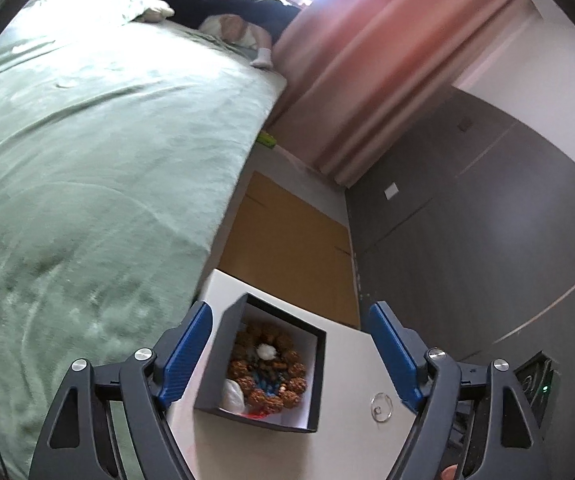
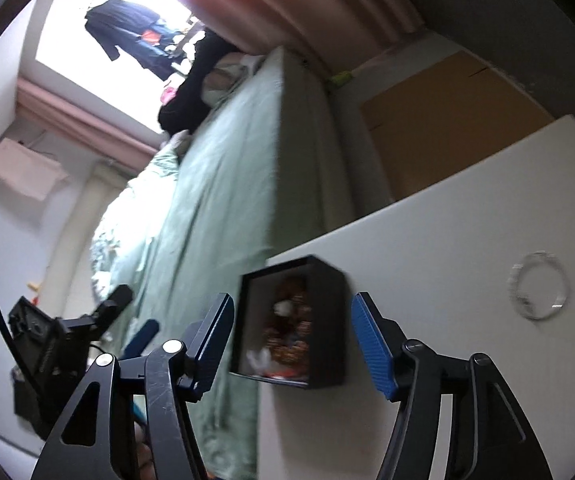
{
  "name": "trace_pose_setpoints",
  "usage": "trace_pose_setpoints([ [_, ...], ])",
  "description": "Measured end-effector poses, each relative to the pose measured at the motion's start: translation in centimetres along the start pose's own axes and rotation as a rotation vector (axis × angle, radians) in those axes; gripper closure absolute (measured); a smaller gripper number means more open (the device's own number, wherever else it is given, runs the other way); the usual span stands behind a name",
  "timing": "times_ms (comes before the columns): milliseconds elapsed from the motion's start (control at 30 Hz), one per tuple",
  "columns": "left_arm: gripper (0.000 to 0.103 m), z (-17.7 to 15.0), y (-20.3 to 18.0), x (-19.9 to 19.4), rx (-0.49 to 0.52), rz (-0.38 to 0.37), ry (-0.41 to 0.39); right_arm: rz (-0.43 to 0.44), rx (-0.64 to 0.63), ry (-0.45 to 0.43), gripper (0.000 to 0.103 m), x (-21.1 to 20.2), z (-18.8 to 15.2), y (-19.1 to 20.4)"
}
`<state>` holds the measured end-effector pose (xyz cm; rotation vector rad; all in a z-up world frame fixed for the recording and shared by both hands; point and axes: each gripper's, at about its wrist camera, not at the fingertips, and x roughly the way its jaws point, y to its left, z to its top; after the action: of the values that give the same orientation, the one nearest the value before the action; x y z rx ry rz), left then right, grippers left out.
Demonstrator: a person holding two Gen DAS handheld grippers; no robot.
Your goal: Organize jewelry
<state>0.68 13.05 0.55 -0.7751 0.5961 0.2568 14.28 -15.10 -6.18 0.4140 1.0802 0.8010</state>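
While both cameras look along the bedside, the green bedspread (image 1: 87, 160) fills the biggest share of the left wrist view, with a pink curtain (image 1: 367, 60) and dark grey cabinet doors (image 1: 487, 220) beyond it. A tan cardboard panel (image 1: 287, 240) lies flat between the bed and the cabinets. Nearer the cameras sits a white table (image 1: 351, 380), just beside the bed edge.

On that table stands an open black box (image 1: 265, 364) with a white lining, near the table's bed-side corner. Inside it lies a ring of brown beads (image 1: 271, 372), a bracelet, with small white and blue bits in the middle; the right wrist view is motion-blurred, so those small bits are probably more jewelry, hard to tell. A clear glass-like bangle (image 1: 381, 407) lies flat on the bare tabletop, apart from the box, on the side away from the bed.

Left gripper (image 1: 287, 360) hangs over the box with its blue pads spread wide, one on each side of the box, neither touching it, nothing gripped. Right gripper (image 2: 291, 344) is parted too, pads either side of the box in its view, clear of it, empty. The bangle (image 2: 537, 286) sits off to the right of that gripper, untouched.
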Motion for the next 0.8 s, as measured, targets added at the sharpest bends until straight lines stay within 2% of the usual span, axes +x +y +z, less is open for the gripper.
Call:
trace_pose_setpoints([
  [200, 0.022, -1.3, -2.2, 1.3, 0.057, -0.014, 0.032, -0.068, 0.007, -0.035, 0.033, -3.6, 1.0, -2.1],
  [633, 0.022, -5.0, -7.6, 4.6, 0.191, -0.046, 0.108, -0.143, 0.083, -0.057, 0.033, -7.6, 2.1, -7.0],
  [800, 0.038, -7.1, -10.0, 6.4, 0.256, -0.059, 0.17, -0.198, 0.134, -0.044, 0.033, -9.0, 2.3, -9.3],
])
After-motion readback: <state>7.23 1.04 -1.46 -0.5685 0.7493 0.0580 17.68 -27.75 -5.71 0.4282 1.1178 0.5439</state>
